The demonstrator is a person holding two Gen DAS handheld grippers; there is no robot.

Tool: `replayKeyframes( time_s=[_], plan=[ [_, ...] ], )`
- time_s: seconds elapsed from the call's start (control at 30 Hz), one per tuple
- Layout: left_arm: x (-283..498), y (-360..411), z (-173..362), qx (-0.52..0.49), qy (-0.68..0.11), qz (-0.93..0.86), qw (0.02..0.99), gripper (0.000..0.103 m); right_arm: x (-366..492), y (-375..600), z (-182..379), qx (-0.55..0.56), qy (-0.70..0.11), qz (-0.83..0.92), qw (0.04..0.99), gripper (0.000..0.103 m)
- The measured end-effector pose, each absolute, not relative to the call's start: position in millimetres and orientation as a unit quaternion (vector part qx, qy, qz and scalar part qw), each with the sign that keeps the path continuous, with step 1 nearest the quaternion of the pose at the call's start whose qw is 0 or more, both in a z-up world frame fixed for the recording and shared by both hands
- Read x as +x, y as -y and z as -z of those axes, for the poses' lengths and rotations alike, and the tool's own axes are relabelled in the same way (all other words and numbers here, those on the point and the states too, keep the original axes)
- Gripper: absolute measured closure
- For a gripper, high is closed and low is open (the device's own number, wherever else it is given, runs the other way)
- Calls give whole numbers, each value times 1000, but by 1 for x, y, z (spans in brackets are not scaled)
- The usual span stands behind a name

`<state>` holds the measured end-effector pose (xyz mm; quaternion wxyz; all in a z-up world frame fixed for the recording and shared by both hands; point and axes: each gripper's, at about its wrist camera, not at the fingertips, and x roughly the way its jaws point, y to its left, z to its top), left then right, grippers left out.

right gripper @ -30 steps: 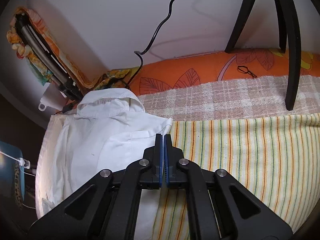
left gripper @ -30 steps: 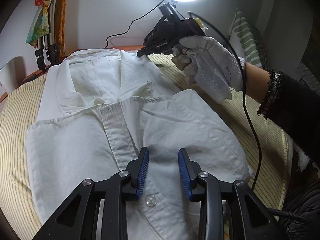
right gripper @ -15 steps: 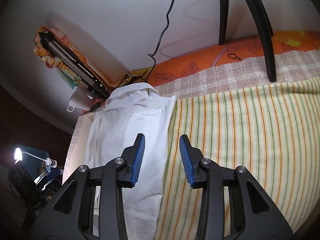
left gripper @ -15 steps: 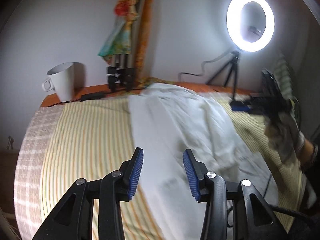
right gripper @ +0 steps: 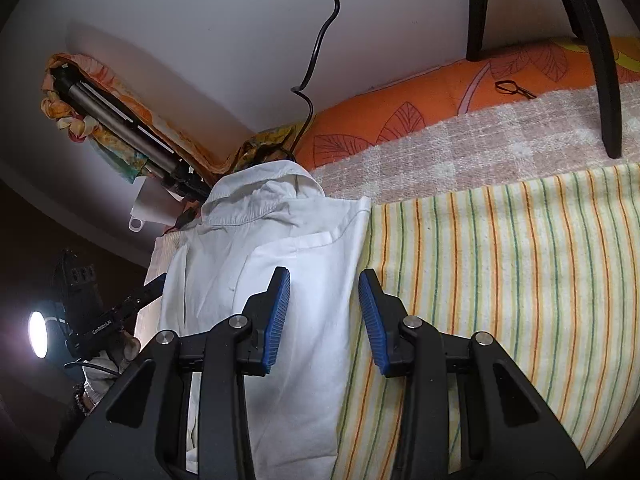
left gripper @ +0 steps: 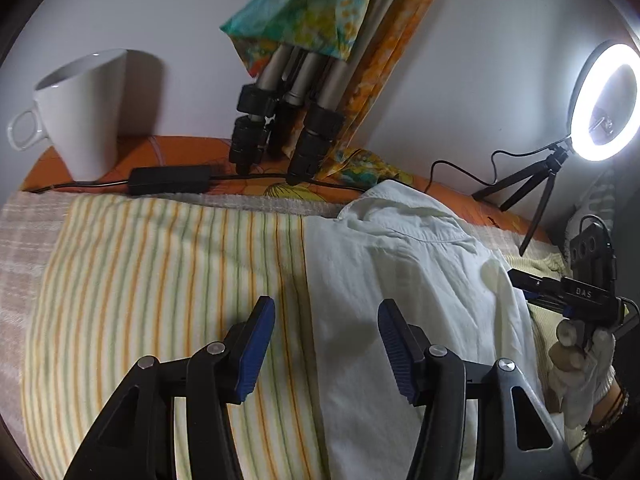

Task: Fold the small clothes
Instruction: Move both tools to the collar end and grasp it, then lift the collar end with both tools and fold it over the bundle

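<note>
White shirt (right gripper: 304, 280) edge lies between the right gripper's (right gripper: 323, 316) spread, empty fingers; the left gripper (left gripper: 326, 350), empty and opening, risks pinching the striped cloth (left gripper: 160, 280) too.

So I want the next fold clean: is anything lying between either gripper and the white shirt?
Nothing visible. The left gripper, jaws opening, and the open right gripper each straddle an edge of the white shirt.
</note>
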<state>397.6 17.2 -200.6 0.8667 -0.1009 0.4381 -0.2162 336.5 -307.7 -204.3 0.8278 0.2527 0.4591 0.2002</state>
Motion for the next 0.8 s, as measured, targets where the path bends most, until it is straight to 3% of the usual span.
replayKeyframes(
  time_s=[0.2, 0.23, 0.27, 0.3, 0.33, 0.37, 0.5, 0.8],
  plan=[
    [414, 3, 205, -85, -432, 220, 870, 49, 349, 291, 204, 244, -451, -203, 834, 65],
    [416, 5, 206, -81, -434, 215, 871, 60, 350, 288, 204, 239, -451, -202, 836, 66],
    [419, 7, 206, -78, -435, 212, 872, 79, 351, 286, 203, 234, -450, -199, 838, 69],
    [420, 8, 205, -75, -435, 212, 872, 85, 352, 283, 203, 230, -452, -199, 838, 81],
    [422, 10, 205, -74, -436, 215, 871, 98, 353, 281, 204, 225, -454, -195, 839, 90],
    [421, 11, 204, -72, -434, 215, 872, 101, 353, 280, 204, 220, -454, -190, 842, 93],
    [412, 13, 192, -66, -412, 220, 882, 103, 345, 278, 192, 210, -433, -199, 854, 100],
    [379, 8, 142, -74, -366, 229, 899, 103, 310, 276, 139, 180, -392, -211, 877, 100]
  ],
)
